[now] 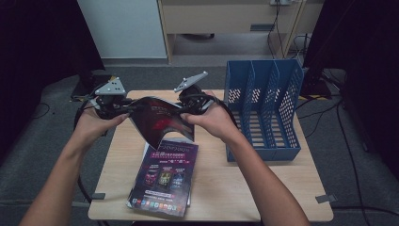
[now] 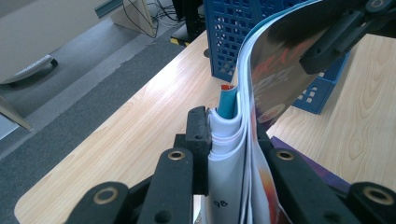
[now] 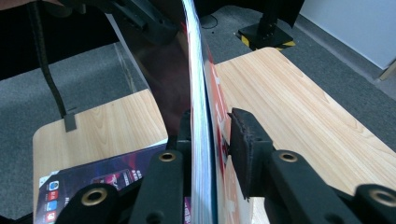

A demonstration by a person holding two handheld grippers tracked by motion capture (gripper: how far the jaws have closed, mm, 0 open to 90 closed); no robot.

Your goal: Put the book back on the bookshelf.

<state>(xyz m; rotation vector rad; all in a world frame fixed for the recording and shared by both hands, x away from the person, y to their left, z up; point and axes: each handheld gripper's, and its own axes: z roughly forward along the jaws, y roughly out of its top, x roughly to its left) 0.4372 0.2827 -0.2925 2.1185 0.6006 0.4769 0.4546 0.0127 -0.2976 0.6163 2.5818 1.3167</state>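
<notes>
From my remote seat, nearest the front edge of the table (image 1: pixel 282 197) lies a stack of magazines (image 1: pixel 164 181) with a dark purple cover, flat on the wood. Just above that stack I hold a second magazine (image 1: pixel 160 120) in the air between both tools, its pages bowed into an arch and its lower corner hanging toward the stack without touching it. My left gripper (image 1: pixel 123 109) has its jaws pressed together on one edge of that magazine; in the left gripper view the white page block (image 2: pixel 229 140) sits squeezed between the black pads. My right gripper (image 1: pixel 188 113) has the opposite edge between its jaws: in the right gripper view one pad lies against the pages (image 3: pixel 201 140) while the other stands a sliver off the cover, so the grip looks loose rather than tight. To the right of the lifted magazine, at the table's far right corner, stands a blue file rack (image 1: pixel 263 108) with three upright slots. Beyond the table lies grey carpet (image 1: pixel 197 61).
</notes>
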